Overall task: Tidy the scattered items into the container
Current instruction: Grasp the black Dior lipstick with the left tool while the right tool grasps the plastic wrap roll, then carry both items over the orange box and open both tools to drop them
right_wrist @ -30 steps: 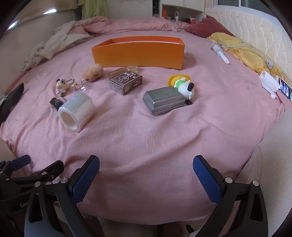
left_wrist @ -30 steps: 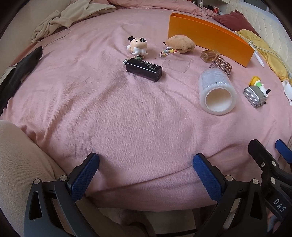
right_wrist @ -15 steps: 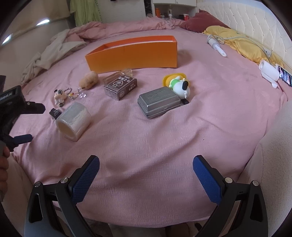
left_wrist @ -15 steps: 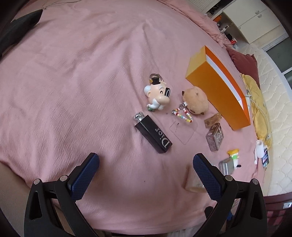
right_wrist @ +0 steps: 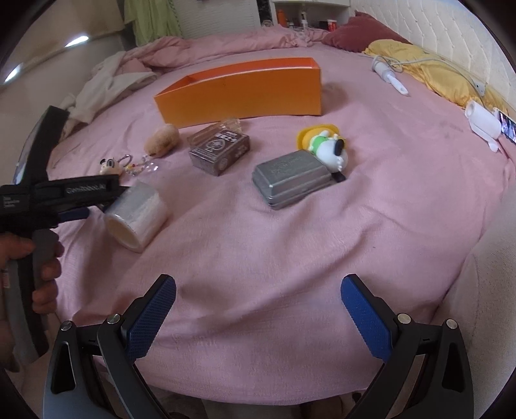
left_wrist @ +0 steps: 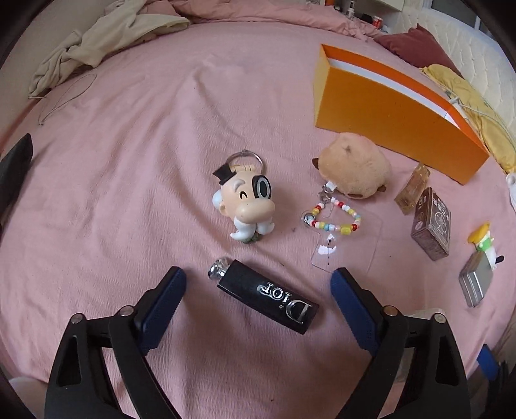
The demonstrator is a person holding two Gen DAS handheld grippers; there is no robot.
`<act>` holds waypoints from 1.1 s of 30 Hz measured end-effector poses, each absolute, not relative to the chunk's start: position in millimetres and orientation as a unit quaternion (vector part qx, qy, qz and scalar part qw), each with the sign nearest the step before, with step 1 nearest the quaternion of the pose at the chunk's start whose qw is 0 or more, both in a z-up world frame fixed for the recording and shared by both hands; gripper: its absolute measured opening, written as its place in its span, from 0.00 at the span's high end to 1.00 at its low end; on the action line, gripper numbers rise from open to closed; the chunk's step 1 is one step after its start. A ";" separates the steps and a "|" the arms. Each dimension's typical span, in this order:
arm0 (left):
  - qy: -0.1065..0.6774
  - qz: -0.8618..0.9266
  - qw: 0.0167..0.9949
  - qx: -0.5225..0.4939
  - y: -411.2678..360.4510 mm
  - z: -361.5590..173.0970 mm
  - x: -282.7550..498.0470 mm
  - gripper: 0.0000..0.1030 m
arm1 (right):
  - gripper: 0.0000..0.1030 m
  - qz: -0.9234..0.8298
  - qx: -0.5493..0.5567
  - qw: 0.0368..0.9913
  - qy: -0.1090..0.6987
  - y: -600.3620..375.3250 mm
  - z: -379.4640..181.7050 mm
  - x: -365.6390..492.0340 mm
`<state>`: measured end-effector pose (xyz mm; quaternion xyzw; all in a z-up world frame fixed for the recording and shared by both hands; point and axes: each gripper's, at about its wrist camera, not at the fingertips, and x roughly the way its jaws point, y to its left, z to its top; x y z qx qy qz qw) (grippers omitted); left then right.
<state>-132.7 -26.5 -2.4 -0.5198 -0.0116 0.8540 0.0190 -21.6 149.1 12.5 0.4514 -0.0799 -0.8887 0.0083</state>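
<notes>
Pink bedspread [left_wrist: 129, 199], left claw [left_wrist: 258, 290] closing round untouched lipstick [left_wrist: 264, 295], right claw [right_wrist: 258, 306] open, tape roll [right_wrist: 137, 214] partly hidden

- I see the bed's pink cover [right_wrist: 290, 245] spread under everything, lightly creased.
- A beige heap of crumpled cloth [left_wrist: 106, 42] lies at its far left edge.
- I make out a dark red pillow [right_wrist: 358, 34] against the quilted cream headboard [right_wrist: 429, 29].
- A yellow cloth [right_wrist: 416, 64] lies beside that pillow, with a white cable [right_wrist: 451, 67] running across it.
- Green fabric [right_wrist: 151, 19] hangs behind the bed.
</notes>
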 end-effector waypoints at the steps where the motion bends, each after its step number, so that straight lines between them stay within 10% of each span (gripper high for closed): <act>1: -0.014 0.857 0.014 -0.516 -29.6 -1.8 -131.5 0.34 | 0.00 -0.892 0.446 0.020 -0.074 142.2 13.9 -23.6; 18: -0.075 0.870 0.051 -0.484 -53.7 14.7 -102.2 0.42 | 0.01 -0.911 0.387 0.145 0.001 69.8 5.3 -78.9; 25: -0.077 0.876 0.041 -0.475 -56.2 14.7 -111.0 0.42 | 0.44 -0.912 0.378 0.157 -0.038 84.0 -6.7 -94.4; 33: -0.074 0.878 0.052 -0.470 -49.3 16.9 -111.8 0.42 | 0.45 -0.917 0.365 0.152 -0.051 92.8 7.4 -79.4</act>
